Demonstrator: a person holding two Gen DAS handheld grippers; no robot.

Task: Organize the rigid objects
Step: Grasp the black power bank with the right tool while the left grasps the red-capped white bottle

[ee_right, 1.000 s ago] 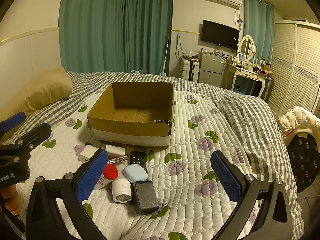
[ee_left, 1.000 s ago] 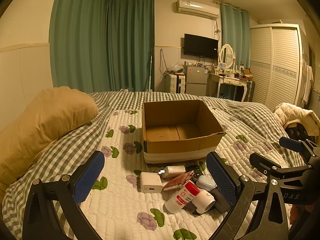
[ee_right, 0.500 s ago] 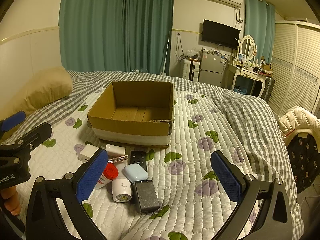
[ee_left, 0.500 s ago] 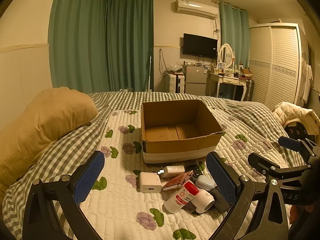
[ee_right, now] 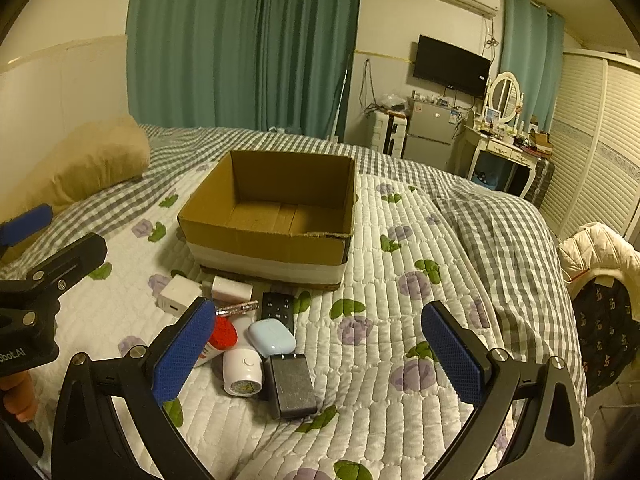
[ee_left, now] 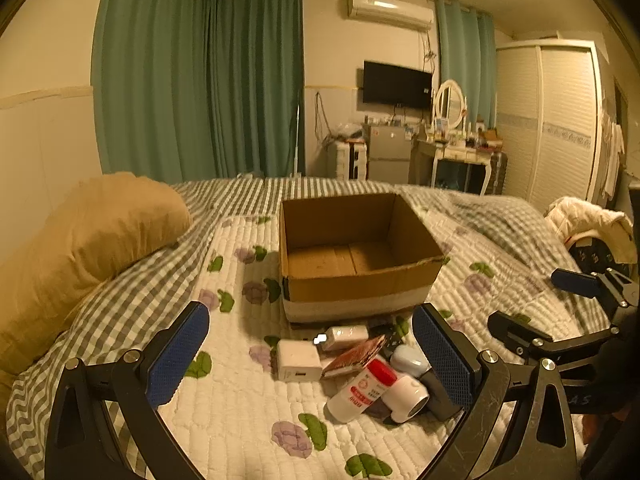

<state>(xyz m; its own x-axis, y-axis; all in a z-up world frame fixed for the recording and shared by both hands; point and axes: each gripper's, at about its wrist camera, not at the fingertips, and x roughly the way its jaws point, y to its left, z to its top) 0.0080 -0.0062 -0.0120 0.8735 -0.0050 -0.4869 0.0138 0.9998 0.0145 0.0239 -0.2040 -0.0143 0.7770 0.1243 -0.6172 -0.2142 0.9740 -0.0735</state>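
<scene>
While you hold both tools above the quilt (ee_right: 380, 360), your left gripper (ee_left: 310, 354) has its blue pads spread wide with nothing between them, and your right gripper (ee_right: 316, 354) is released just the same. From the left camera, the pile of small things lies between the pads and slightly toward 3 o'clock: a white charger (ee_left: 298, 360) sits nearest the middle, a red-capped bottle (ee_left: 362, 390) lies on its side at about 4 o'clock from it, touching a white cylinder (ee_left: 408, 396). From the right camera, the same pile sits toward 9 o'clock of the gap, close to the left pad: a black adapter (ee_right: 290, 386) lies nearest you, a pale blue case (ee_right: 272, 336) just beyond it, and a black remote (ee_right: 277, 307) at 12 o'clock from the case. The cardboard box (ee_right: 264, 240) stands open at 12 o'clock beyond the pile, just past the remote. A tan pillow (ee_left: 88, 240) lies at 10 o'clock in the left view.
</scene>
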